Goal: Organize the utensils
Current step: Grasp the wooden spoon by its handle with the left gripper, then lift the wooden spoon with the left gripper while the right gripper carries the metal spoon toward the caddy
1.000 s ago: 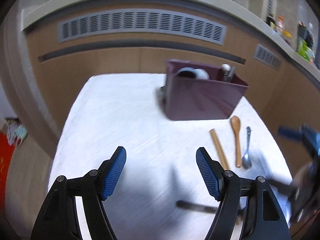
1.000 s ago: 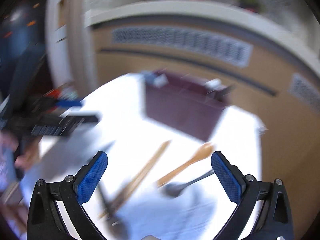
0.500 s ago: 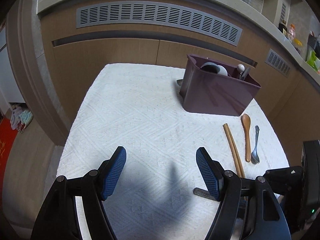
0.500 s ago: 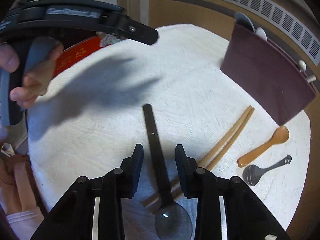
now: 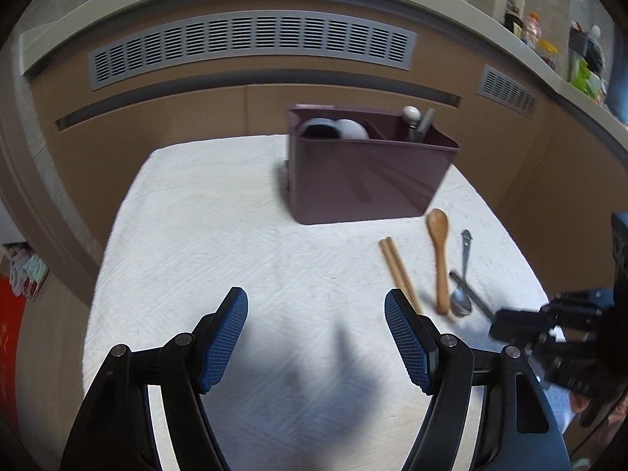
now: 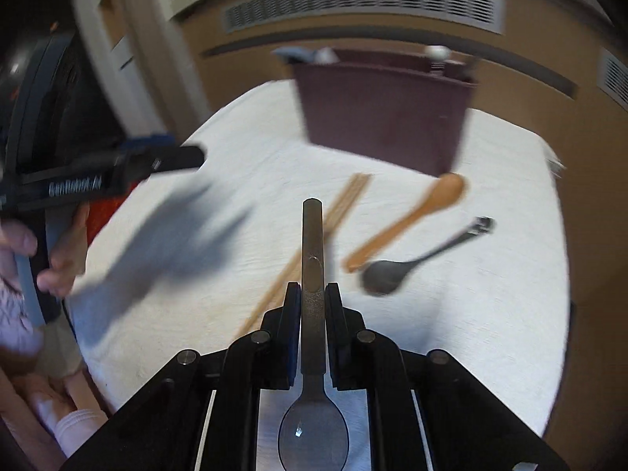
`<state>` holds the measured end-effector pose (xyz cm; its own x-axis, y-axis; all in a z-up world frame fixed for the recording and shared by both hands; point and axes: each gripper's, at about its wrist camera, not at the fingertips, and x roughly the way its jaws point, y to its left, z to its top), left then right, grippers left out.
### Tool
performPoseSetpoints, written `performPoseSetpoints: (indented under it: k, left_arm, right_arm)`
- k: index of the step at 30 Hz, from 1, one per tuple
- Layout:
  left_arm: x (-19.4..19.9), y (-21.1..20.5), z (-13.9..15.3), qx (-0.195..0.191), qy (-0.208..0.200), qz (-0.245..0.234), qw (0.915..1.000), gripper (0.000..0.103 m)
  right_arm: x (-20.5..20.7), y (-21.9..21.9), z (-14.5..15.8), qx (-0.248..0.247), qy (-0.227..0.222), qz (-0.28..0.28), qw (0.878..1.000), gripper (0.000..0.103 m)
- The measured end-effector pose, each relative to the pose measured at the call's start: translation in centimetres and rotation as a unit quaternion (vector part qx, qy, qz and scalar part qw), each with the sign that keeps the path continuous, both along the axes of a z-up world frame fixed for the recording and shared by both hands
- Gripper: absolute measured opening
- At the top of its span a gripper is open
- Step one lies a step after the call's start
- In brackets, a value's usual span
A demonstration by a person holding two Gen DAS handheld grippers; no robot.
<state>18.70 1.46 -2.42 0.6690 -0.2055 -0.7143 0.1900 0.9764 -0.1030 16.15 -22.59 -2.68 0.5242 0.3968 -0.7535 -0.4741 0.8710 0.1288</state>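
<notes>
White textured cloth lies under both claws: right gripper has just closed, clamped on a dark metal spoon's handle; left gripper gapes apart, empty.

In the right wrist view the maroon caddy and the chopsticks smear with motion blur, and the black tool bodies cover the neck of the long spoon. In the left wrist view the right tool is cut off by the frame's edge and blurred. The jars on the far counter are too small to identify.
</notes>
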Motion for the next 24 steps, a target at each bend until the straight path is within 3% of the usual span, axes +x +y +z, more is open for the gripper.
performPoseSetpoints:
  k: [7, 8, 9, 11, 14, 23, 24]
  left_arm:
    - [2.0, -6.5, -0.7, -0.001, 0.007, -0.110, 0.9939, 0.071]
    - [2.5, -7.5, -1.0, -0.003, 0.011, -0.129, 0.9916, 0.063]
    - [3.2, -8.5, -1.3, -0.002, 0.020, -0.143, 0.9894, 0.047]
    - [4.8, -10.0, -2.0, -0.008, 0.047, -0.164, 0.9853, 0.033]
    - [7.5, -12.2, -2.7, -0.012, 0.076, -0.175, 0.9815, 0.033]
    - [13.5, -17.8, -5.2, 0.077, 0.128, -0.135, 0.9796, 0.035]
    - [13.6, -18.0, -5.1, 0.080, 0.116, -0.132, 0.9813, 0.038]
  right_arm:
    - [0.3, -5.3, 0.0, 0.018, -0.016, -0.101, 0.995, 0.011]
    - [0.5, -5.5, 0.0, 0.019, -0.018, -0.111, 0.993, 0.011]
    - [0.7, -5.8, -0.2, 0.022, -0.018, -0.119, 0.993, 0.011]
    - [0.8, -5.8, -0.6, 0.026, -0.018, -0.128, 0.991, 0.011]
    - [1.0, -6.1, -1.3, 0.027, -0.016, -0.131, 0.991, 0.011]
    - [0.9, -6.7, -2.2, 0.041, -0.013, -0.135, 0.990, 0.011]
    - [0.9, -6.6, -2.2, 0.040, -0.012, -0.135, 0.990, 0.011]
